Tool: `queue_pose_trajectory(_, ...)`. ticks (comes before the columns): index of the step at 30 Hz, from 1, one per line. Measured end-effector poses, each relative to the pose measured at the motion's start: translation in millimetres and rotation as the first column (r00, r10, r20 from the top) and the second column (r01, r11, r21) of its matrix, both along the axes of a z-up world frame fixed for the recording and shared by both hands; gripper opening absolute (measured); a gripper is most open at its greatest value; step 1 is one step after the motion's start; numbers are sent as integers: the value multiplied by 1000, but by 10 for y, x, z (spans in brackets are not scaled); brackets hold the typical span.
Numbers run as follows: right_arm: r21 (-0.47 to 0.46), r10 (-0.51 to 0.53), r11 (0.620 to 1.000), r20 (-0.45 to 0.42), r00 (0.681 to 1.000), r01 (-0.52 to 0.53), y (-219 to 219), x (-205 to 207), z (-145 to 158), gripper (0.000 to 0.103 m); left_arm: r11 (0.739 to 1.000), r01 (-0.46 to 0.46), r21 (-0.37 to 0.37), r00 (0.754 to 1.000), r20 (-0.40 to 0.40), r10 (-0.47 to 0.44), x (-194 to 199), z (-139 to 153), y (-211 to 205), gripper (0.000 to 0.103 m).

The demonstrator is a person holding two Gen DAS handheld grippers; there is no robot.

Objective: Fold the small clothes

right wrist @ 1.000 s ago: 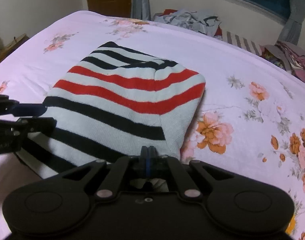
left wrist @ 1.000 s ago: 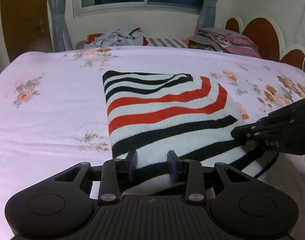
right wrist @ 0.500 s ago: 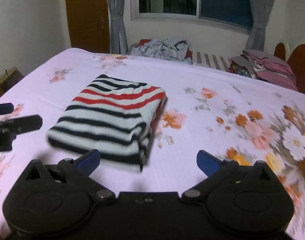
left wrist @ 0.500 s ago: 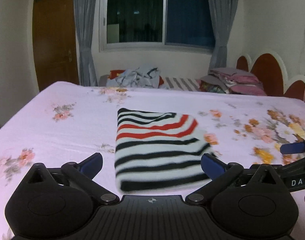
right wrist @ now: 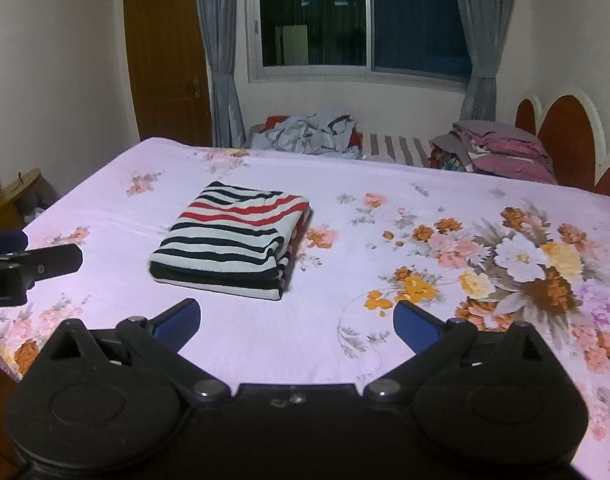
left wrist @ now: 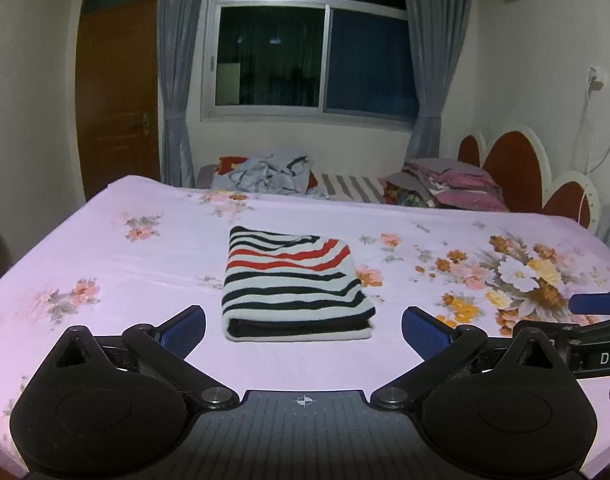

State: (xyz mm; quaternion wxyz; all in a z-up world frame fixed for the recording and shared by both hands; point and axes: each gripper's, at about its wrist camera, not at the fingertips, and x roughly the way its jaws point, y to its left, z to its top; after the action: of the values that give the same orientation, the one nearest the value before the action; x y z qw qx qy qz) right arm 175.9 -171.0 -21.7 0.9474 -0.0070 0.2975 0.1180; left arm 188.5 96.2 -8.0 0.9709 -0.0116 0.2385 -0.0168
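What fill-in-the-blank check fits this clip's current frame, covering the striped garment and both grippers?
1. The striped garment lies ____ on the floral bedsheet.
2. The left gripper is ____, holding nothing.
3. The right gripper has its fingers spread ____.
4. The garment's stripes are black, white and ____.

Missing words: folded; open; apart; red
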Motion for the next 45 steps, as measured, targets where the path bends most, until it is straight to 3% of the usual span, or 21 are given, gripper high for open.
queue_pose_trajectory(14,-7,10,1000,51,999,-9,48,-365,159,103,1000,-12,28,999,47,10,-433,164,8,103)
queue_pose_trajectory(45,-16,4,1000,89,996,-3,0,-459,282,103,999,-10,39,998,57,8,-440,209,-46,103)
